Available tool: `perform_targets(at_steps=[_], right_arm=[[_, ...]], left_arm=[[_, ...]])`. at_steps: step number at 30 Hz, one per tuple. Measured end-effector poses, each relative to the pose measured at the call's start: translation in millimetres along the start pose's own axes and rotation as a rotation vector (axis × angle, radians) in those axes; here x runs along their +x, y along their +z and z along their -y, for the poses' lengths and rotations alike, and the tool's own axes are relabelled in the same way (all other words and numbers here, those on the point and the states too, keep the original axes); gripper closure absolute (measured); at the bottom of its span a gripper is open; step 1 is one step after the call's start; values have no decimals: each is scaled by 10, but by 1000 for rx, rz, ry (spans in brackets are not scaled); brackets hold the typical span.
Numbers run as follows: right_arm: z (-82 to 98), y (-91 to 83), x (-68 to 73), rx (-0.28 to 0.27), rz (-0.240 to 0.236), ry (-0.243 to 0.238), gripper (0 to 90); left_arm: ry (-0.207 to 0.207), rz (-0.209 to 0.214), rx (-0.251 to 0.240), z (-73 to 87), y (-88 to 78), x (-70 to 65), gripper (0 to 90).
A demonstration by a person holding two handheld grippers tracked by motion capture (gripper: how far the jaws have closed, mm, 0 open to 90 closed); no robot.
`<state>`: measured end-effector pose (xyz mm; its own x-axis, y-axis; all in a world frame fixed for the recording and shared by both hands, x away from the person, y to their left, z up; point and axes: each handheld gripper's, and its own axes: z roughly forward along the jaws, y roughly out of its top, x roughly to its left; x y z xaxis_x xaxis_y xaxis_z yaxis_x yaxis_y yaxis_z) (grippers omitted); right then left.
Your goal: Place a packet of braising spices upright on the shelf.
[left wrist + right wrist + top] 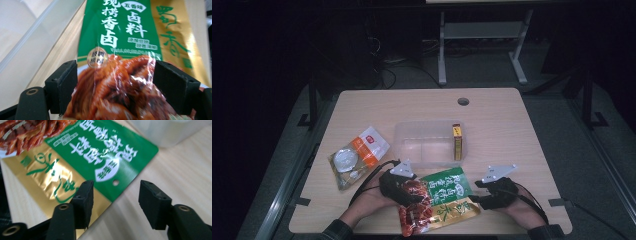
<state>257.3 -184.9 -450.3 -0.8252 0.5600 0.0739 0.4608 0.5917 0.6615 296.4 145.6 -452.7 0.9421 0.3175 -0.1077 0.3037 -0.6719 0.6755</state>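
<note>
A green, gold and red seasoning packet lies on the wooden table near its front edge. My left gripper sits at the packet's red end. In the left gripper view the jaws bracket the crinkled red part of the packet, and the film bulges between the pads. My right gripper stands at the packet's right edge. In the right gripper view it is open, one jaw over the gold corner of the packet and the other over bare table, with nothing pinched.
A clear plastic bin stands just behind the packet, with a yellow box upright against its right wall. An orange and white pouch lies to the left. A cable hole is near the table's far edge.
</note>
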Motion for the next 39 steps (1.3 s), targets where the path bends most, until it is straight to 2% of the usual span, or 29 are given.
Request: perform_targets(at_steps=[4,6,8,12,15,16,24,25,26,27,28,29,31,32,33,35,39], right_arm=[[70,-45,74,-8,-5,4,402],[85,-53,85,-9,-9,7,401],[83,-48,69,-10,-5,5,402],[84,-44,54,-21,-1,6,406],[82,-59,49,-28,8,8,409],[81,-66,43,-32,11,7,409],[83,-72,37,-36,18,-3,412],[82,-74,39,-39,18,-2,413],[79,-80,40,-40,19,-2,414],[79,-80,40,-40,19,-2,414],[77,-85,39,-44,22,1,413],[77,-85,39,-44,22,1,413],[75,-88,41,-45,26,3,414],[76,-92,39,-46,31,-2,413],[76,-92,39,-46,31,-2,413],[77,-95,37,-51,34,0,414],[76,-110,27,-61,42,2,415]], left_arm=[[-5,-2,25,-41,143,49,192],[-3,-16,34,-50,178,63,183],[-1,-8,37,-53,188,85,180],[-26,-2,15,-38,212,99,161],[-15,0,-3,-12,211,100,163],[7,18,-9,5,202,89,176],[33,10,4,1,184,43,257],[40,8,14,-4,176,44,283],[36,8,16,-12,172,35,366],[45,7,25,-22,167,29,366],[48,7,28,-28,167,16,439],[64,8,41,-39,161,9,439],[69,13,52,-56,162,-36,559],[88,10,65,-68,161,-54,661],[101,-1,78,-82,162,-69,661],[87,-6,84,-99,169,-86,770],[58,-6,86,-102,167,-80,834]])
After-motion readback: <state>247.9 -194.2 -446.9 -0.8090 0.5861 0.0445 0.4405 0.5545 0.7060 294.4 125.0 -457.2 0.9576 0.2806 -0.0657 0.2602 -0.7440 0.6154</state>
